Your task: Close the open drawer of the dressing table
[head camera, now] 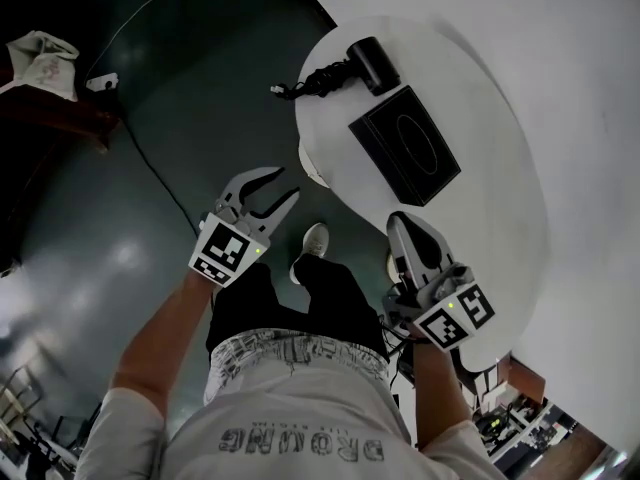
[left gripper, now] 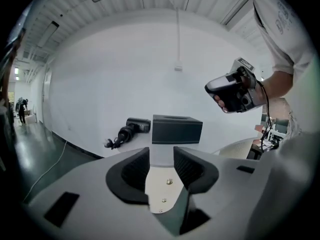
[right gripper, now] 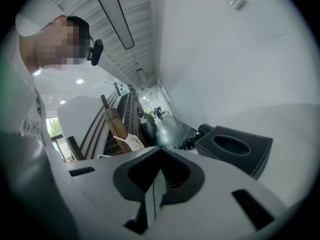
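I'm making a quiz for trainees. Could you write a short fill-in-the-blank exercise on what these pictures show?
1. The left tool has its jaws ____, with nothing between them.
2. The right tool has its jaws ____, also holding nothing.
3. The round table under the tissue box and the hair dryer is coloured ____.

Missing words: open; shut; white.

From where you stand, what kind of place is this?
Probably a large indoor hall with a dressing corner: a white rounded table holds a hair dryer and a black tissue box, above a glossy dark floor.
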